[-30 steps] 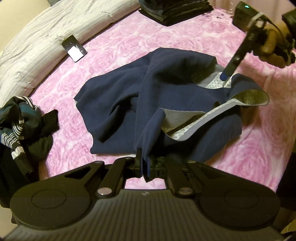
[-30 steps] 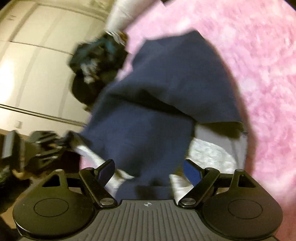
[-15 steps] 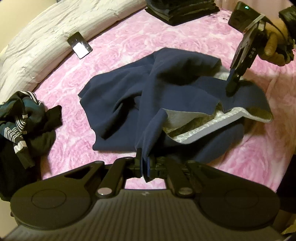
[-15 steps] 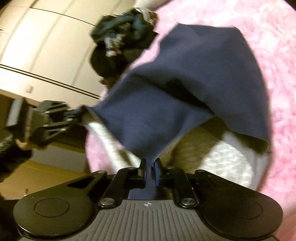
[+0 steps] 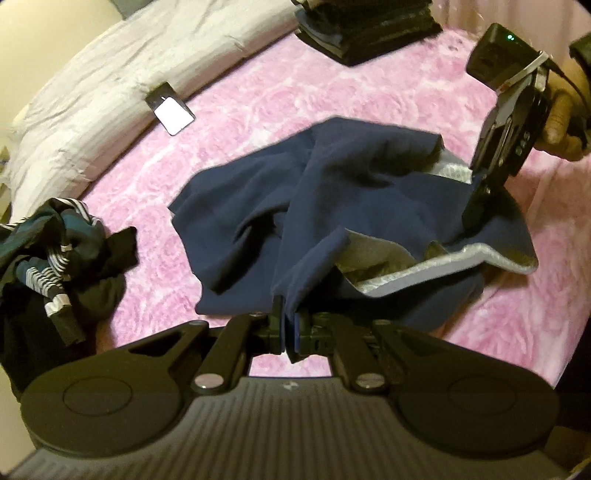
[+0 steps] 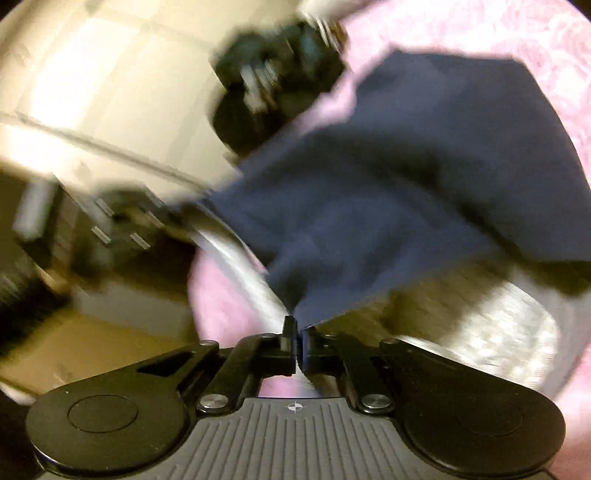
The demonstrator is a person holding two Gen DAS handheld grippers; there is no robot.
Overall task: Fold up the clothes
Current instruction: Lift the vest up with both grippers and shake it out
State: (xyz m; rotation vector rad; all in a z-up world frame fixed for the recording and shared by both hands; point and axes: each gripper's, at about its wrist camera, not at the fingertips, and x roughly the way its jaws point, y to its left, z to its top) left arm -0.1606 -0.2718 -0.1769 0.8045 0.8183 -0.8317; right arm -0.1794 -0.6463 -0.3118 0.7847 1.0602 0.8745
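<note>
A pink rose-patterned bedspread (image 5: 332, 103) covers the bed, with a grey quilt (image 5: 122, 85) bunched along its far edge. At the centre lies the navy garment (image 5: 258, 206), crumpled, its pale grey lining (image 5: 443, 266) turned out along one edge. A stack of folded dark clothes (image 5: 369, 26) sits at the far side; a heap of unfolded striped clothes (image 5: 55, 251) waits at the near left; a phone (image 5: 170, 109) rests beside the quilt.

Step in hand, by judgement: both tools have hold of the garment's edge, to lift and spread it before the first fold. The next move calls for drawing the two held points apart until the cloth hangs or lies flat, without letting either pinch slip.

The left gripper (image 5: 286, 326) is low at the near edge, its fingers pressed together on a navy fold. The right gripper (image 5: 476, 214) slants steeply down from the person's hand (image 5: 561, 118) at the far right, fingers closed on the cloth near the lining; its own view is blurred but shows the jaws pinching navy fabric (image 6: 406, 184).
</note>
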